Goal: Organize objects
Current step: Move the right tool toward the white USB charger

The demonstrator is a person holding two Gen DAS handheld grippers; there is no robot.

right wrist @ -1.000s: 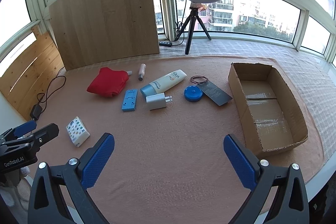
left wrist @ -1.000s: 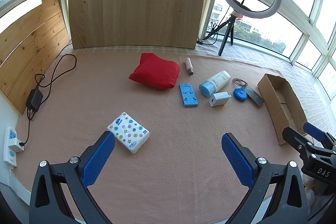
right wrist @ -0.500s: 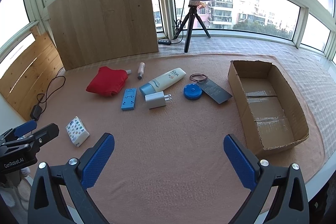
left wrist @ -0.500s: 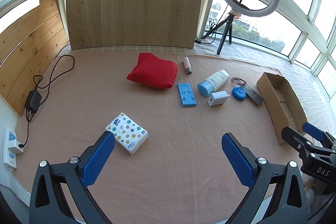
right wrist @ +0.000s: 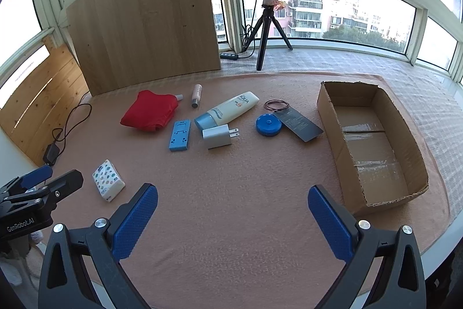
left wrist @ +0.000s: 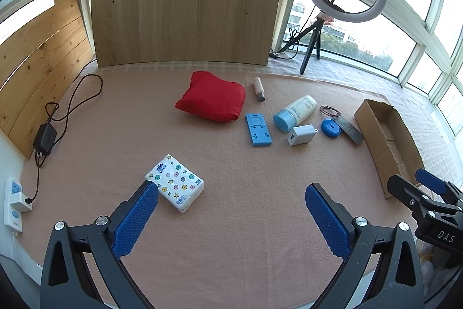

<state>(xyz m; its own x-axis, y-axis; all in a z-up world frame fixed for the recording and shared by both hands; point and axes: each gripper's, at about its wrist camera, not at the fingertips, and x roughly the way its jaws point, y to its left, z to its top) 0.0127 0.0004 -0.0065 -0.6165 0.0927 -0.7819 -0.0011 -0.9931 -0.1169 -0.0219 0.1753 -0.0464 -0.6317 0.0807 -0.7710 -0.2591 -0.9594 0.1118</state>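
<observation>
Nearing the tissue pack (left wrist: 175, 182): over the last second the left gripper (left wrist: 231, 217) has crept forward, so the pack now sits just off its left finger (left wrist: 136, 219), at about 10 o'clock from the claw's centre. Right gripper (right wrist: 233, 219) nearly unmoved.

Claws: both spread wide apart, nothing held.

Items, all loose on the pink mat (right wrist: 231, 178), right-wrist view:
- cardboard box (right wrist: 376, 199), 3 o'clock, empty
- red cloth bundle (right wrist: 150, 112), 11 o'clock
- small tube (right wrist: 196, 94), 12 o'clock, beside the bundle
- lotion bottle (right wrist: 228, 110), 12 o'clock
- blue phone stand (right wrist: 180, 135), 11 o'clock
- white charger plug (right wrist: 218, 136), 12 o'clock, just beside the bottle cap
- blue round case (right wrist: 267, 125), 1 o'clock
- dark card (right wrist: 299, 123), touching the case's far side
- hair ties (right wrist: 276, 105), behind the card

Status, judged: nothing boxed yet. The left claw's drift suggests the tissue pack is the first pick, with a long carry across to the box.
</observation>
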